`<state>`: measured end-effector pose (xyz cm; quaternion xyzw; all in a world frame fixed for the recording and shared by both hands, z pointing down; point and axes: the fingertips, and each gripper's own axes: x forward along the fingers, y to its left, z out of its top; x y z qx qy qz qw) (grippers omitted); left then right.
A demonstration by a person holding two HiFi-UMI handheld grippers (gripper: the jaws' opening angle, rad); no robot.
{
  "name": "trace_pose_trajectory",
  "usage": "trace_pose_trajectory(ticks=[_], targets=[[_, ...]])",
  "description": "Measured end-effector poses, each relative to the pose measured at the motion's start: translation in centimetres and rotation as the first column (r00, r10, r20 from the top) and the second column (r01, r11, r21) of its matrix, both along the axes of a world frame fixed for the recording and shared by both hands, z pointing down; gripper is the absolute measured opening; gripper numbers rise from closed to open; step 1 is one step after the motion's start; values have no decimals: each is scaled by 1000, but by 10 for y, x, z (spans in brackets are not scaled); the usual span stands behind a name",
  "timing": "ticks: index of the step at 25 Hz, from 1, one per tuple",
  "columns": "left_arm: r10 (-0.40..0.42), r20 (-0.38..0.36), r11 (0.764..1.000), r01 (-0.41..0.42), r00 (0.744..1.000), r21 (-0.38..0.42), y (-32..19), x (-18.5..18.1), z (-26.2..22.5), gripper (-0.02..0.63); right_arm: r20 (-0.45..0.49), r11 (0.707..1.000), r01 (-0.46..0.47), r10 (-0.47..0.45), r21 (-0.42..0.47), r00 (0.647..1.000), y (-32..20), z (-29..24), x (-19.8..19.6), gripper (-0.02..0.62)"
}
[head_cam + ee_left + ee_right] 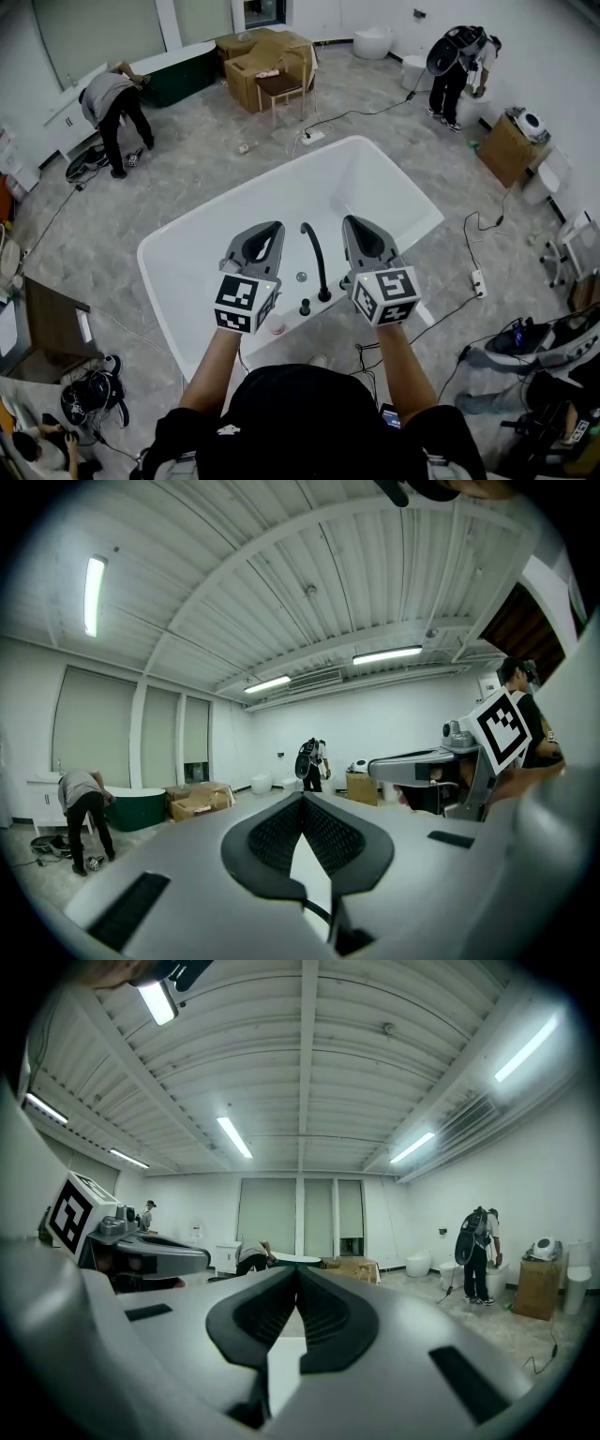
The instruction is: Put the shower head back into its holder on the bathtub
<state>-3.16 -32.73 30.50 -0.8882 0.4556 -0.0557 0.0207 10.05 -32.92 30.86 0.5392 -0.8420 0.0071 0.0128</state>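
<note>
- Left tool (271,230): jaws closed tip to tip, nothing between them. Held level over the near end of the bathtub (227,210).
- Right tool (355,223): jaws likewise closed and empty. Level, just right of the black faucet spout (312,253).
- Fittings: the curved spout and a black knob (305,307) stand on the near rim, between the two tools.
- Shower head: cannot be made out with certainty. The tools cover the rim on both sides of the spout, so it and its holder may sit beneath them.
- Step in hand, as judged: start of the task, nothing grasped, tools poised above the fittings.
- Next move calls for: tilting one tool down, opening its jaws, finding the shower head near the rim and closing on its handle.
</note>
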Motion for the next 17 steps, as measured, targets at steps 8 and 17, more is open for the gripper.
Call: trace_pose_trajectory(ticks=[8,17], targets=[[6,3,1000,-6,1000,-6,-11,10,1,14,1,1000,-9,9,-11,1000,-12,3,10,23],[13,1,1000,-13,1000,-1,0,0,2,14,2,1000,-17,17,-14,1000,0,4,1,23]])
